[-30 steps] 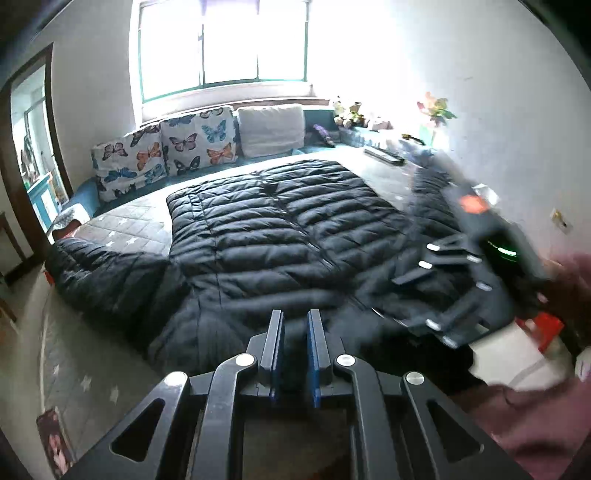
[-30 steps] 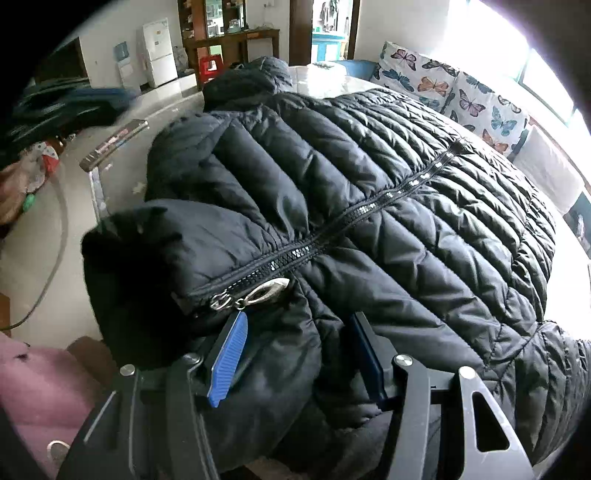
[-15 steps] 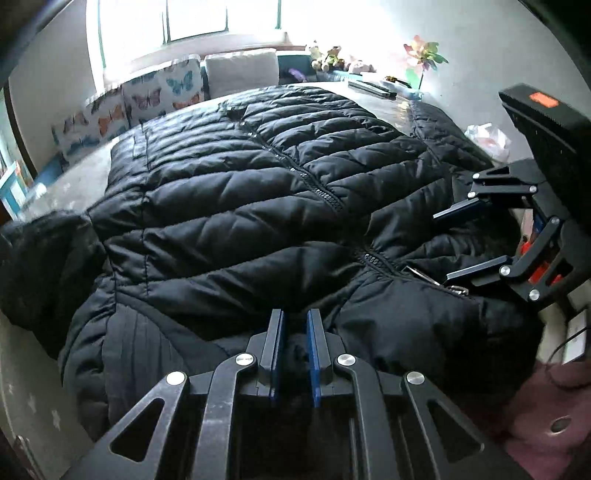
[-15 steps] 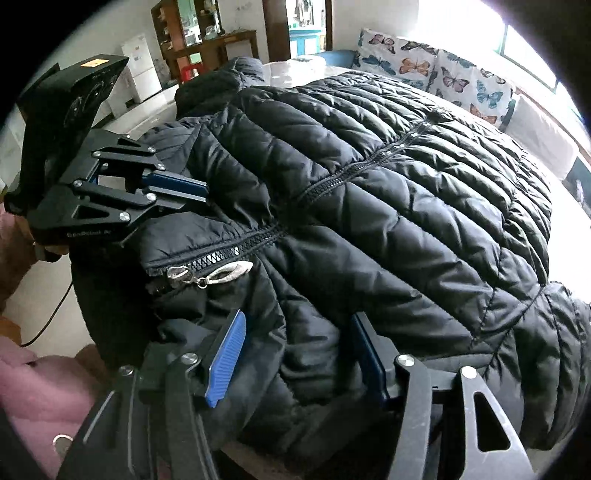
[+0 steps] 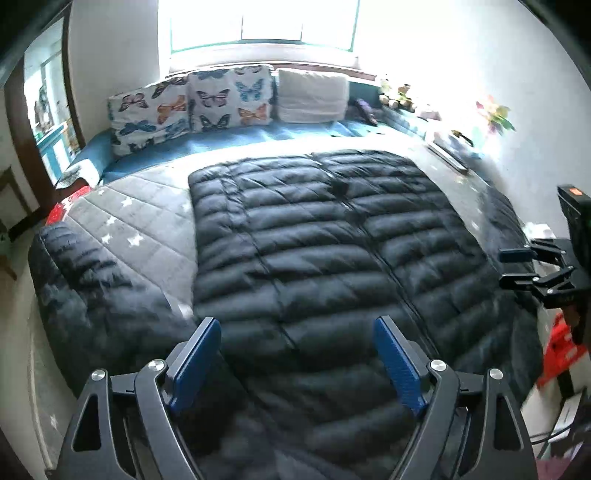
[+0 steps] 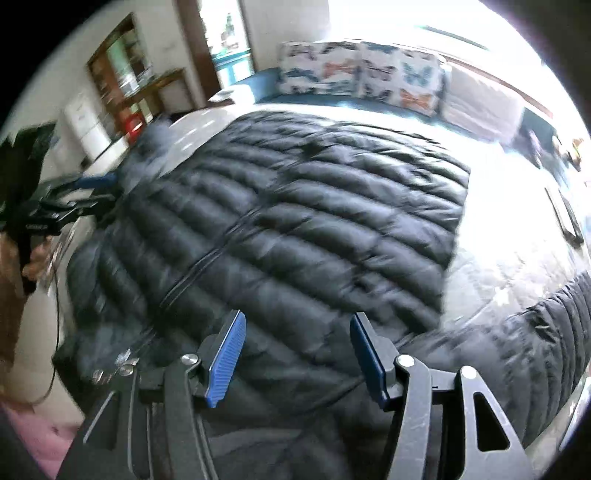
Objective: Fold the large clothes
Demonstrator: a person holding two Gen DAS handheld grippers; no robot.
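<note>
Spreading is done: the black down jacket lies flat, zip up, on the grey quilted bed, one sleeve trailing off the left edge. The left hand-held gripper has just been opening and stands wide, empty; the right hand-held gripper is part open, gripping nothing. Next move, in my judgement: take a sleeve and fold it inward. Butterfly cushions line the window wall.
</note>
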